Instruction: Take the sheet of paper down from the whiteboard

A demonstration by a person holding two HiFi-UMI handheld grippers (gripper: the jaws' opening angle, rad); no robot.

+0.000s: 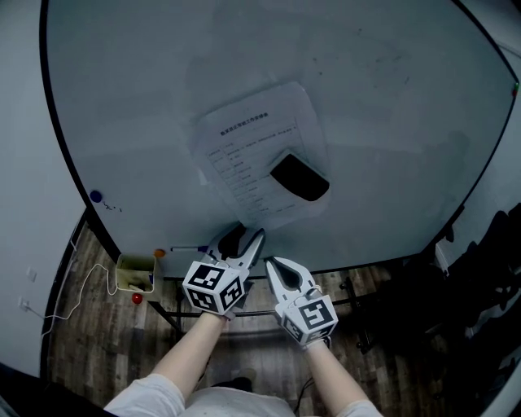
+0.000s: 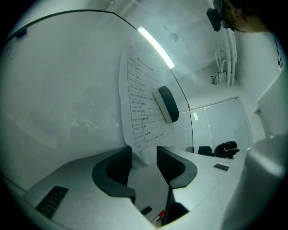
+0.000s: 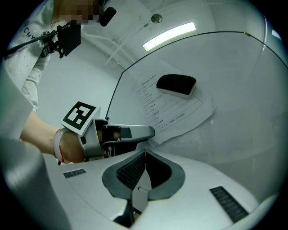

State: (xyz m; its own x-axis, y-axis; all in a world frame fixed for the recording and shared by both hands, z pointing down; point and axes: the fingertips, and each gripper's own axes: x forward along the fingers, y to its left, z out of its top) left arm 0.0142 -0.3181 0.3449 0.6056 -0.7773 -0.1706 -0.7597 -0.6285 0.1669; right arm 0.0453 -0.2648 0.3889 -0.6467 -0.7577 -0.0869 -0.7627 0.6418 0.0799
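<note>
Head view from above, facing whiteboard [image 1: 163, 81], both gripper views near it, all sharing sheet of paper [image 1: 252, 138]

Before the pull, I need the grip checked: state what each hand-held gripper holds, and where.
Nothing held. The left hand-held gripper stands open at the paper's bottom corner; the right hand-held gripper is shut on nothing.

Under me runs a dark wood-plank floor [image 1: 89, 342], and the pale wall [image 1: 20, 163] on my left carries a socket [image 1: 23, 305] — a small yellowish box [image 1: 134, 274] sits nearby with a red ball [image 1: 137, 299] just beside it. Overhead a long strip light [image 3: 168, 36] glows on the white ceiling [image 3: 202, 13]. Black office chairs [image 2: 225, 149] stand by a glass partition [image 2: 220, 119].
</note>
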